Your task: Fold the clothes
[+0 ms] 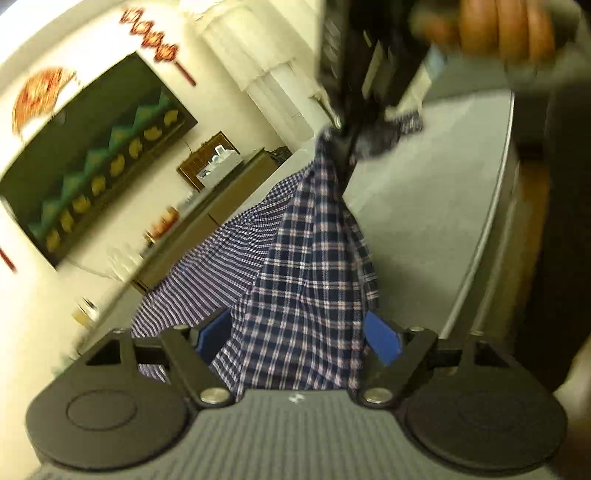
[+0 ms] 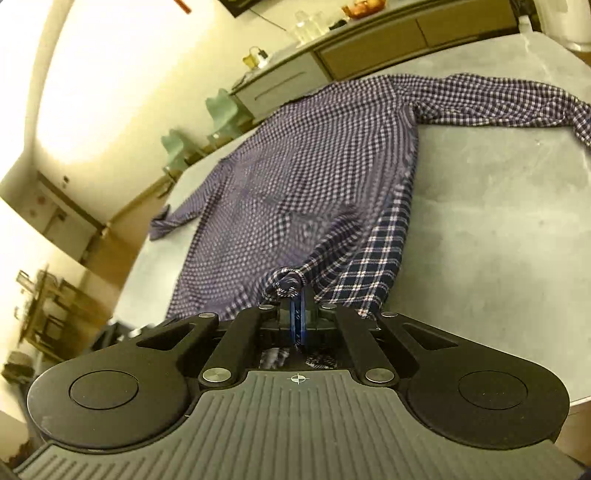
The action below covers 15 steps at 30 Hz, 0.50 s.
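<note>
Pinching a bunched edge of the plaid shirt (image 2: 306, 173) above the table (image 2: 491, 206), right gripper (image 2: 297, 314) risks slipping; left gripper (image 1: 299, 332) gapes around draped cloth, apparently ungripped, blurred.

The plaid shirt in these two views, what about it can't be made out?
- Left wrist view: the plaid shirt runs under the left gripper body, so its near edge is hidden; whether the wide jaws touch the cloth is unclear.
- Left wrist view: the right gripper and hand are motion-blurred.
- Right wrist view: the right sleeve's cuff is cut off by the frame edge.
- Right wrist view: which part of the shirt is pinched is bunched, unreadable.
</note>
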Tool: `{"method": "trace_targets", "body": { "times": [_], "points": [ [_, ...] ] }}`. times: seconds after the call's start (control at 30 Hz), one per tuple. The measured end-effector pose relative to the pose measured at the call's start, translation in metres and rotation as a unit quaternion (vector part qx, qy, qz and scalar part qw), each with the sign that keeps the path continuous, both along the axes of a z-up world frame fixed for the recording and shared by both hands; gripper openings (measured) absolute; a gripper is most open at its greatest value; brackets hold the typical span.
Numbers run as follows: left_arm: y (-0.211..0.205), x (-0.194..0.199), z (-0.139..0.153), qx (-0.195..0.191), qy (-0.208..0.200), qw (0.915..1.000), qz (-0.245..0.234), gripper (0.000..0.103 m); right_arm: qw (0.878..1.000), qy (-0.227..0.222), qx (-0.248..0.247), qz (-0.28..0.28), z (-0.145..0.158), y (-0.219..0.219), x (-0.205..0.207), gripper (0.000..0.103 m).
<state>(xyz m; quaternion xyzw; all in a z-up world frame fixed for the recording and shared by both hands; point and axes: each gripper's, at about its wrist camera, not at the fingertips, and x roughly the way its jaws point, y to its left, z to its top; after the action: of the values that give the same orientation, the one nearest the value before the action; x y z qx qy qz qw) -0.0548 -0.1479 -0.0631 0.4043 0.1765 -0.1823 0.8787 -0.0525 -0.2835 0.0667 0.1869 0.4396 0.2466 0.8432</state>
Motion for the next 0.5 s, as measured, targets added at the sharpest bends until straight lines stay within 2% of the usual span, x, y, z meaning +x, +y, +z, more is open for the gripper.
{"method": "trace_targets", "body": {
  "times": [0.03, 0.07, 0.1, 0.13, 0.17, 0.2, 0.27, 0.3, 0.37, 0.43, 0.5],
  "points": [
    [-0.004, 0.008, -0.008, 0.017, -0.003, 0.9998, 0.007, 0.062, 1.000, 0.006, -0.006, -0.003, -0.003, -0.004, 0.002, 0.001],
    [-0.003, 0.017, -0.010, 0.019, 0.007, 0.9996, 0.017, 0.052, 1.000, 0.008, -0.020, -0.006, -0.006, -0.006, 0.007, 0.001],
    [-0.001, 0.027, -0.011, 0.022, 0.017, 0.9992, 0.027, 0.033, 0.999, 0.009, -0.039, -0.011, -0.010, -0.008, 0.012, 0.003],
    [0.002, 0.036, -0.010, 0.021, 0.028, 0.9987, 0.038, 0.018, 0.998, 0.010, -0.058, -0.015, -0.014, -0.009, 0.018, 0.012],
    [0.013, 0.039, 0.004, -0.010, 0.045, 0.9975, 0.053, 0.017, 0.995, -0.004, -0.102, -0.019, -0.016, -0.008, 0.017, 0.018],
    [0.022, 0.043, 0.019, -0.046, 0.060, 0.9954, 0.059, 0.017, 0.986, -0.030, -0.165, -0.023, -0.017, -0.004, 0.011, 0.034],
    [0.041, 0.039, 0.058, -0.120, 0.091, 0.9865, 0.064, 0.020, 0.957, -0.077, -0.277, -0.029, -0.021, 0.005, 0.000, 0.038],
    [0.050, 0.037, 0.073, -0.143, 0.105, 0.9815, 0.071, 0.020, 0.948, -0.093, -0.304, -0.028, -0.025, 0.011, -0.006, 0.038],
    [0.057, 0.040, 0.082, -0.160, 0.111, 0.9763, 0.094, 0.020, 0.937, -0.118, -0.328, -0.026, -0.030, 0.019, -0.021, 0.037],
    [0.061, 0.042, 0.082, -0.168, 0.123, 0.9736, 0.094, 0.020, 0.940, -0.138, -0.311, -0.016, -0.030, 0.029, -0.038, 0.036],
    [0.060, 0.029, 0.079, -0.175, 0.156, 0.9693, 0.075, 0.022, 0.948, -0.154, -0.279, 0.007, -0.031, 0.040, -0.053, 0.036]
  ]
}}
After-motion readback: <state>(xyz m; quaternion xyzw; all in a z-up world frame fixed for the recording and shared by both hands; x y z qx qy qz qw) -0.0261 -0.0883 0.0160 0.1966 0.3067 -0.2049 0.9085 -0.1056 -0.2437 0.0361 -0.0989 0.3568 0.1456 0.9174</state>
